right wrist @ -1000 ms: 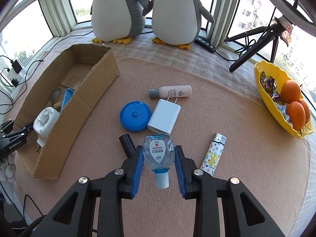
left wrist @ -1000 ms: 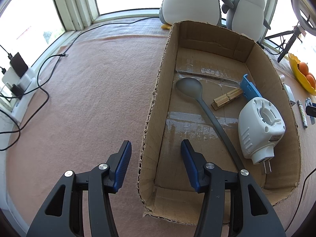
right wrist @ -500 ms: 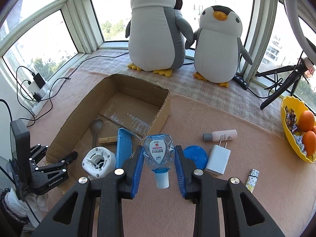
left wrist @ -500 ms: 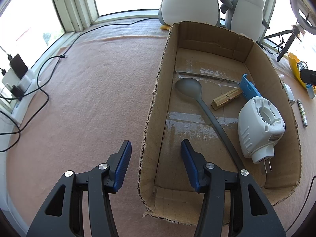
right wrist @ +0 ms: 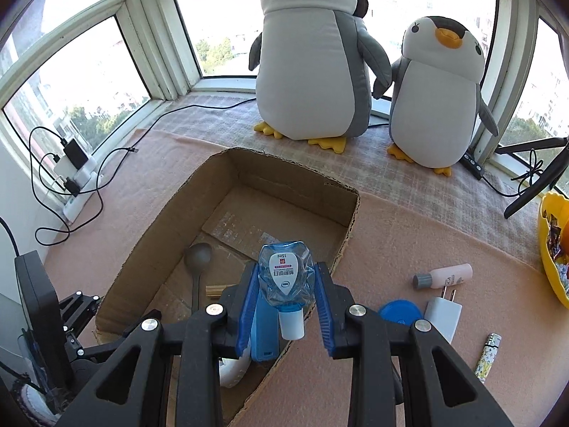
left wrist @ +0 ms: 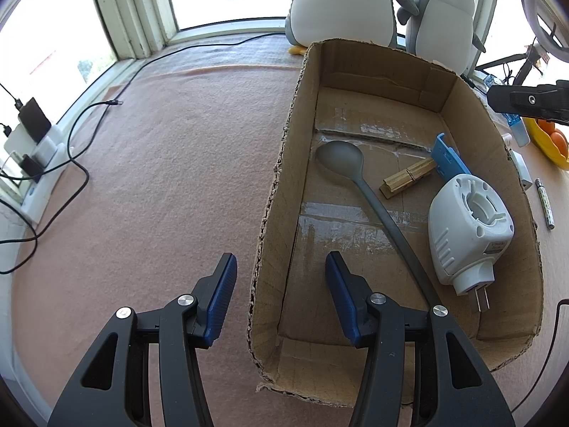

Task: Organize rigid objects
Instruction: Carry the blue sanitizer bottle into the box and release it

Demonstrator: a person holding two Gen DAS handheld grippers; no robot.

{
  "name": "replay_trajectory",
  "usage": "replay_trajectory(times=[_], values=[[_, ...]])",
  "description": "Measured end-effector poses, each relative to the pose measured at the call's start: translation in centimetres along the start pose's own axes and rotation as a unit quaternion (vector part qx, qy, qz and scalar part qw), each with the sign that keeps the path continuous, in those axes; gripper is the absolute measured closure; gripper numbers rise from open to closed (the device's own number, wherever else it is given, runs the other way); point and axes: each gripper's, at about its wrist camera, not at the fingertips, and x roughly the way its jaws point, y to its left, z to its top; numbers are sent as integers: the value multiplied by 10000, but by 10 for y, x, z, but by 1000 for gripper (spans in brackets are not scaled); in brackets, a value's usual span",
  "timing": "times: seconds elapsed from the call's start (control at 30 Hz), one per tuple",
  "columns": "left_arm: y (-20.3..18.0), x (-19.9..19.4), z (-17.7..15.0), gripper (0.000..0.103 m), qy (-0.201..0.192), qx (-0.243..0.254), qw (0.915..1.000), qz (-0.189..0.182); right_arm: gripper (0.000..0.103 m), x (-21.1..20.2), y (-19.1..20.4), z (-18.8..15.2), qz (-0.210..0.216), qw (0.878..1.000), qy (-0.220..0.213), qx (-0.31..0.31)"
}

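Open cardboard box (left wrist: 473, 114) on a pink felt mat (left wrist: 170, 178). Contents of the box: a grey spoon (left wrist: 341, 158) with its bowl toward the far wall; a wooden clothespin (left wrist: 409, 178) just beside the spoon's handle; a blue plastic piece (left wrist: 450, 158) leaning at the box's right wall; and a white plug-in device (left wrist: 469, 227), prongs toward the near end, touching the blue piece.

A second container, a yellow bowl (right wrist: 547, 249), stands well to the right of the box and holds oranges and wrapped sweets.

The right gripper (right wrist: 286, 302) is clamped on a small clear blue bottle (right wrist: 284, 274), white cap toward the camera, pads pressed against both its sides; bottle and jaws hang above the box's right wall. The left gripper (left wrist: 281, 300) straddles the box's near left wall, one pad outside and one inside; whether the pads press on the cardboard cannot be told.

On the mat right of the box lie a pink bottle (right wrist: 444, 275), a blue round lid (right wrist: 400, 315), a white charger (right wrist: 442, 315) and a patterned lighter (right wrist: 489, 356).

Behind the box, two penguin plush toys (right wrist: 313, 64) stand before bay windows (right wrist: 220, 10); a power strip (right wrist: 76, 181) with cables sits left of it.
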Motion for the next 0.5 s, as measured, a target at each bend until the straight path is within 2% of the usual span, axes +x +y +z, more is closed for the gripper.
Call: replay_trajectory(times=[0.5], values=[[0,0,0,50,-3,-3,10000,-1,75,24,16,12,-95,9998,112,-167]])
